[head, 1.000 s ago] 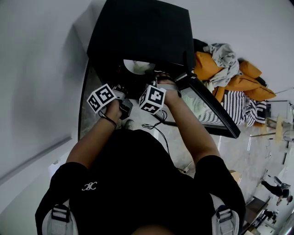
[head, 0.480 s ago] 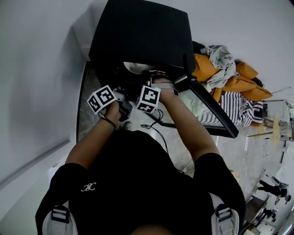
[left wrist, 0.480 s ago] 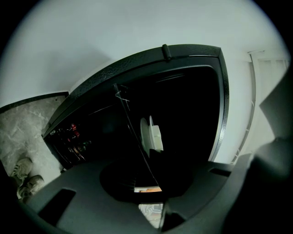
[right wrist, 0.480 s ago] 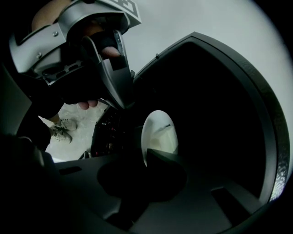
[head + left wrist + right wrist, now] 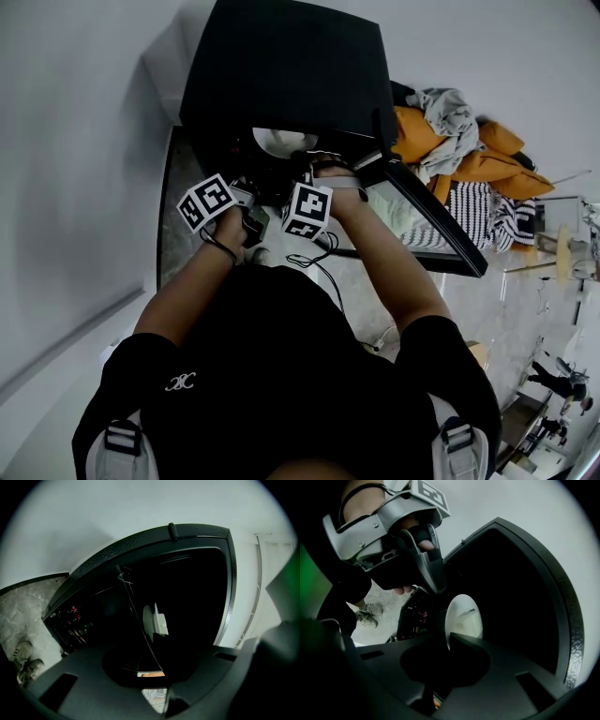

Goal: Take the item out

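A big black bag [image 5: 291, 66] stands open against the white wall. Inside it a white plate [image 5: 281, 141] stands on edge, bright in the right gripper view [image 5: 464, 616] and seen edge-on in the left gripper view [image 5: 149, 620]. My left gripper [image 5: 255, 187] is shut on the thin dark edge of the bag's mouth [image 5: 140, 620] and holds it aside; its fingers [image 5: 433, 571] show clamped on that edge. My right gripper [image 5: 298, 169] reaches into the opening, and the plate's lower rim sits in the narrow gap between its jaws [image 5: 447, 641].
A black-framed glass panel [image 5: 431, 225] lies at the right of the bag. Behind it are orange and grey clothes [image 5: 469, 150] and a striped cloth [image 5: 487, 211]. A cable [image 5: 319, 258] trails over the marble floor, and the person's shoes [image 5: 23, 660] are near the bag.
The right gripper has shifted and rolled slightly at the bag's mouth, and more of the white plate shows now. The left gripper has kept still on the bag's edge.
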`<state>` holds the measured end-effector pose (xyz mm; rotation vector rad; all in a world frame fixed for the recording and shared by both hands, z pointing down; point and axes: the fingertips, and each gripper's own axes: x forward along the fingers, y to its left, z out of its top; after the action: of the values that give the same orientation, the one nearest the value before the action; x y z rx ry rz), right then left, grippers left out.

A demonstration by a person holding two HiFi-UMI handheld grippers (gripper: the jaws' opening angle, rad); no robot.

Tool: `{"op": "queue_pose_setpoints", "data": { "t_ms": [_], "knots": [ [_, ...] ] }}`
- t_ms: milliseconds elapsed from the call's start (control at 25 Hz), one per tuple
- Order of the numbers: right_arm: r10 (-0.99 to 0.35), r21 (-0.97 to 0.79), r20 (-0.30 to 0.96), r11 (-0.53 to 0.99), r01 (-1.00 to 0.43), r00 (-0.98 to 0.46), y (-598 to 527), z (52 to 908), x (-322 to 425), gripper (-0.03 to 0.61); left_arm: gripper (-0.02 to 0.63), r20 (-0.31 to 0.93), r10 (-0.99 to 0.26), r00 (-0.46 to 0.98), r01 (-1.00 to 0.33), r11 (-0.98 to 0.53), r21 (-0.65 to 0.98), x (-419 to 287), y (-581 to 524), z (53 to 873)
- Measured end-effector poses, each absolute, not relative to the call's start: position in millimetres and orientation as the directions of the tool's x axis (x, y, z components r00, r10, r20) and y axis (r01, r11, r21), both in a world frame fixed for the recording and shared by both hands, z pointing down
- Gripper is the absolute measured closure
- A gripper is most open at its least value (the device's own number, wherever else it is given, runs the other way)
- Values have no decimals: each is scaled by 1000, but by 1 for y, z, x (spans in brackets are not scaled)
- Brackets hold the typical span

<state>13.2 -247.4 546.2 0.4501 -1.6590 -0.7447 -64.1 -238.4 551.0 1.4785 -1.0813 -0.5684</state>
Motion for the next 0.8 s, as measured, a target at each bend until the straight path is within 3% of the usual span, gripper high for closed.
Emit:
{"op": "queue_pose_setpoints", "data": {
  "t_ms": [800],
  "knots": [
    [-687,712,692,700,56,-223,-199,538,32,540,561,221,-866,450,-291,92,952,-67,-245,549]
  ]
}}
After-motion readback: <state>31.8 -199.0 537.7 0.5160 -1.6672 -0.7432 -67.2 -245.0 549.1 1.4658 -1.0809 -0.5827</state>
